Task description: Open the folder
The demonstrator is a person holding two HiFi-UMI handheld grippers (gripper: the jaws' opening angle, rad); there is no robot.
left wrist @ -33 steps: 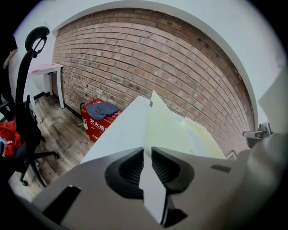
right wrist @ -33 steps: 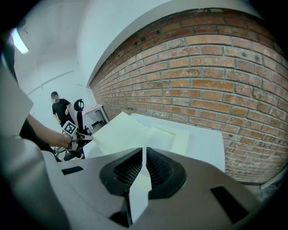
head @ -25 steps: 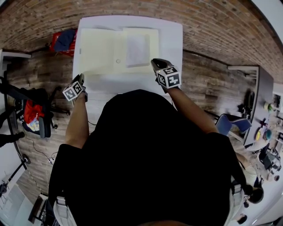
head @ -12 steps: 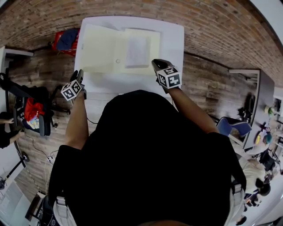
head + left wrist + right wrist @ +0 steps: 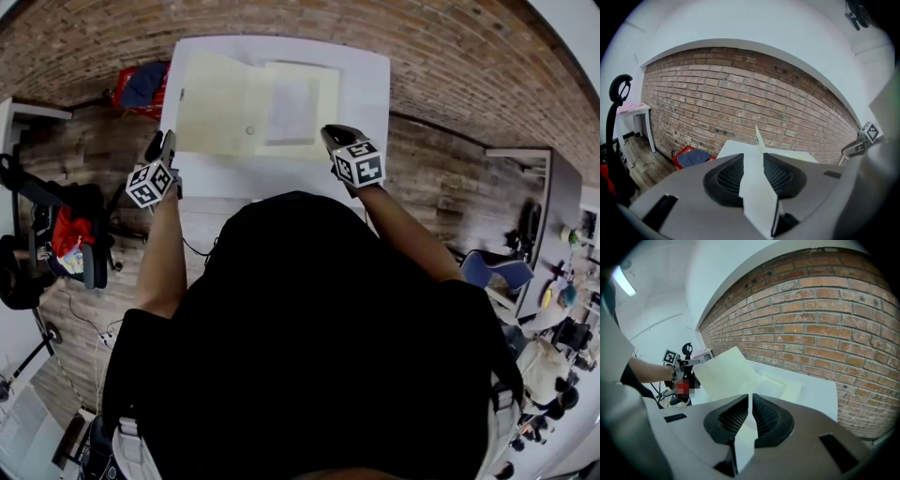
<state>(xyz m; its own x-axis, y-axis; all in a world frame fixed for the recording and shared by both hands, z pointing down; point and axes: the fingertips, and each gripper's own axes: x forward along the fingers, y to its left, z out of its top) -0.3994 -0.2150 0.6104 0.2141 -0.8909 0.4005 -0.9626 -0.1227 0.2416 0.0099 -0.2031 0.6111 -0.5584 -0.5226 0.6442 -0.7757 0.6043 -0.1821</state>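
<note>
While the right tool clamps the folder, the left tool, jaws just closing, grips its raised cover

Brick wall, wood-plank floor, white table, perhaps a red crate.

Right gripper clamps the pale folder edge

Both arms reach forward. The left gripper sits at 10 o'clock, its jaws just closing on the folder cover (edge-on between them). The right gripper, near 12 o'clock, tilts down and clamps the folder's near edge.
</note>
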